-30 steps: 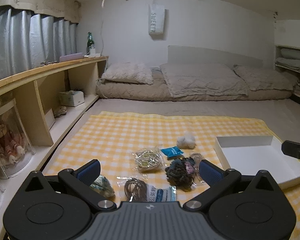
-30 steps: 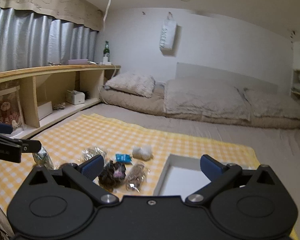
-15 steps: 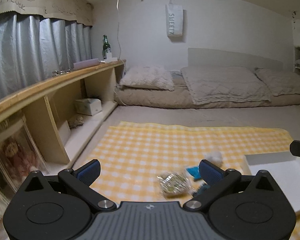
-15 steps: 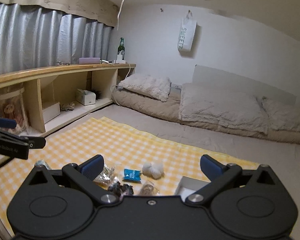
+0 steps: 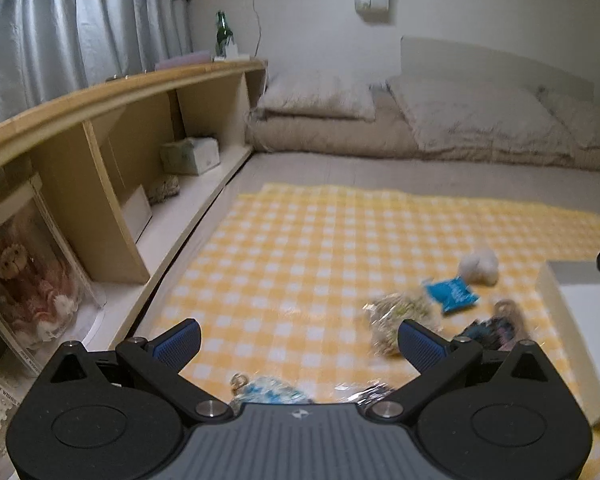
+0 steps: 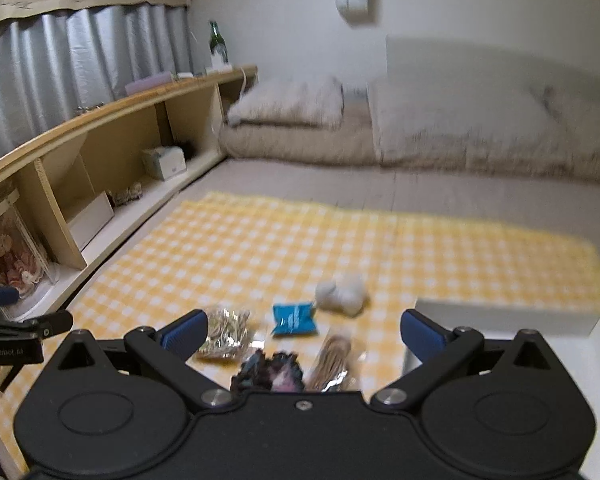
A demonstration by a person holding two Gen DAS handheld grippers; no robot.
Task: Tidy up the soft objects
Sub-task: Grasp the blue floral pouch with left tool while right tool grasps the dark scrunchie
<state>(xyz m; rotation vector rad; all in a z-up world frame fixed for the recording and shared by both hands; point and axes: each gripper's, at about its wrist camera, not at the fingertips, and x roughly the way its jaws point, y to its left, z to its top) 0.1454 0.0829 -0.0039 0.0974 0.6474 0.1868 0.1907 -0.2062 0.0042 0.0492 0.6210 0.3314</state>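
Both grippers [image 5: 299, 339] [image 6: 303, 331] gape empty above the checked blanket [image 5: 320, 248], white box [image 6: 504, 318] at its right edge.

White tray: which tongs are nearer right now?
Right. The right tongs have the white tray directly beside their right finger; the left tongs hover over the mat's packets, tray off to their right.

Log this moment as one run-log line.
left hand-held gripper: open, empty | right hand-held gripper: open, empty | soft items on checked cloth: untouched | white box: nothing visible inside
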